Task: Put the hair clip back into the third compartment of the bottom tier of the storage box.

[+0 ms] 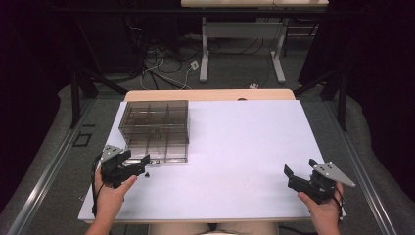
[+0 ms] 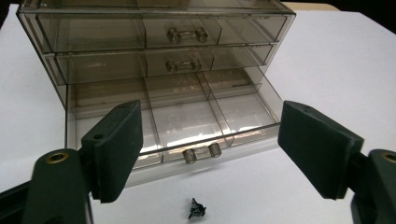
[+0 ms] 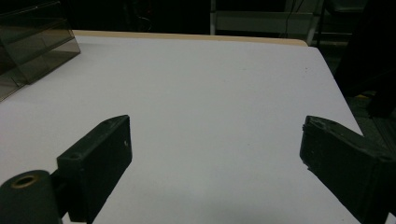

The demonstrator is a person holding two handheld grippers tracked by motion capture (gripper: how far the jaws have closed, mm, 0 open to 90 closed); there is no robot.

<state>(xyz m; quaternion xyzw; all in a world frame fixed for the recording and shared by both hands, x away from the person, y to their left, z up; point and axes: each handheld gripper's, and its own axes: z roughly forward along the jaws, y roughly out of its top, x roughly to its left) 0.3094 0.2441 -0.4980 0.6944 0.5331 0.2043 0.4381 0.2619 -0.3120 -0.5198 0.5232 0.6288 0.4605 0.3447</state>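
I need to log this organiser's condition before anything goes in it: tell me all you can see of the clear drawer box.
The drawer box looks like smoky see-through plastic, three drawers stacked, each with a small clear bar handle and dividers making three compartments. The top two drawers are shut; the bottom drawer is pulled out and looks empty. The box stands upright at the table's far left, resting on the white top. Neither gripper touches it; a small black clip lies just before it.

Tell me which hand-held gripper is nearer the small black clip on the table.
Left. The left hand-held gripper sits right beside the small black clip, just before the drawer box. The right hand-held gripper is far across the table.
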